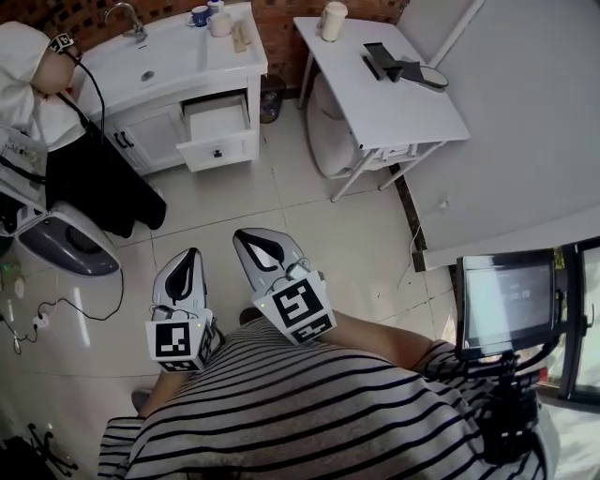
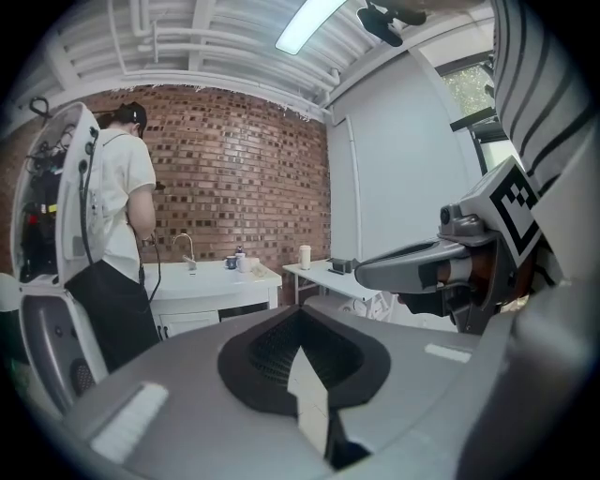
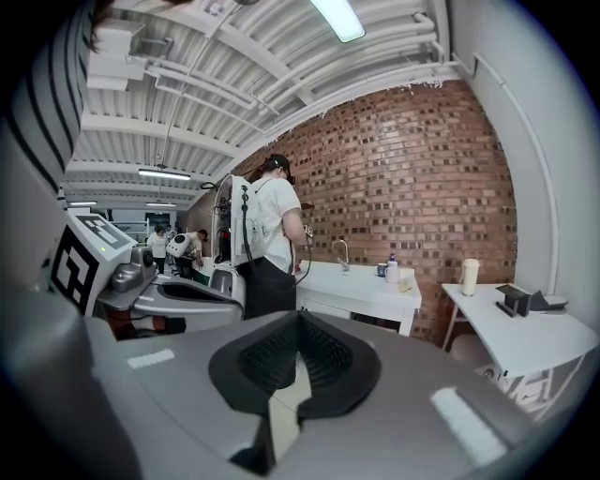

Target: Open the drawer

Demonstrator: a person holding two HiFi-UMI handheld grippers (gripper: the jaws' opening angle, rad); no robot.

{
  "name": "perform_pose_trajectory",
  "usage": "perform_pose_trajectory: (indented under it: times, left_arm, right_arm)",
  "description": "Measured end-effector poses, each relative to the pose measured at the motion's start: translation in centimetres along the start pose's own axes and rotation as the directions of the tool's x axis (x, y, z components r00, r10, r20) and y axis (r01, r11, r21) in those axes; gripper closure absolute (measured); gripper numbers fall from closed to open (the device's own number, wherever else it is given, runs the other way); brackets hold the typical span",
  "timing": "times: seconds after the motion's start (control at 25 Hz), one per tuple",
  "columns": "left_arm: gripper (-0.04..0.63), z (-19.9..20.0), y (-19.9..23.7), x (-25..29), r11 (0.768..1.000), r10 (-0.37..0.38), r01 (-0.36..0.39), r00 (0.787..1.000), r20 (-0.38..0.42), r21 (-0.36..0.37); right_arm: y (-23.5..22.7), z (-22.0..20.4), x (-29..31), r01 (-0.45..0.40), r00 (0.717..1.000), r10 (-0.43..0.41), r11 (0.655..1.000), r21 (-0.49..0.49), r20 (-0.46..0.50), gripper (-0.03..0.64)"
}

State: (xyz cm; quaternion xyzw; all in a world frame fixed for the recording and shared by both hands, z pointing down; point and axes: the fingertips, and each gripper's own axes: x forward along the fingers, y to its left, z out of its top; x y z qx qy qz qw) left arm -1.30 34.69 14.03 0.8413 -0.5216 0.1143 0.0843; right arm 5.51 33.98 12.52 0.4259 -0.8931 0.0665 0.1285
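Note:
A white sink cabinet (image 1: 159,122) stands against the brick wall, far ahead of me. Its drawer (image 1: 218,129) on the right side is pulled out, and the white front with a small dark knob faces me. Both grippers hang over the tiled floor close to my body, well short of the cabinet. My left gripper (image 1: 191,253) is shut with nothing in it, and so is my right gripper (image 1: 247,235) beside it. In the left gripper view the shut jaws (image 2: 300,315) point toward the cabinet (image 2: 211,300). The right gripper view shows its shut jaws (image 3: 300,315) and the cabinet (image 3: 361,295) beyond.
A person (image 1: 28,84) in a white shirt and black apron stands at the cabinet's left. A white folding table (image 1: 394,112) with a cup (image 1: 333,21) is at the right. A grey-white machine (image 1: 61,239) and floor cables are on the left, a monitor on a stand (image 1: 506,302) on the right.

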Motion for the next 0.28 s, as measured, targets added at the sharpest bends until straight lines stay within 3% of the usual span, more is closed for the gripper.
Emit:
perform_pose_trajectory:
  times: [0.28]
  left_arm:
    - [0.58, 0.0, 0.25, 0.4, 1.0, 0.012, -0.012, 1.0, -0.009, -0.003]
  right_arm:
    - [-0.18, -0.17, 0.3, -0.02, 1.0, 0.02, 1.0, 0.003, -0.008, 0.617]
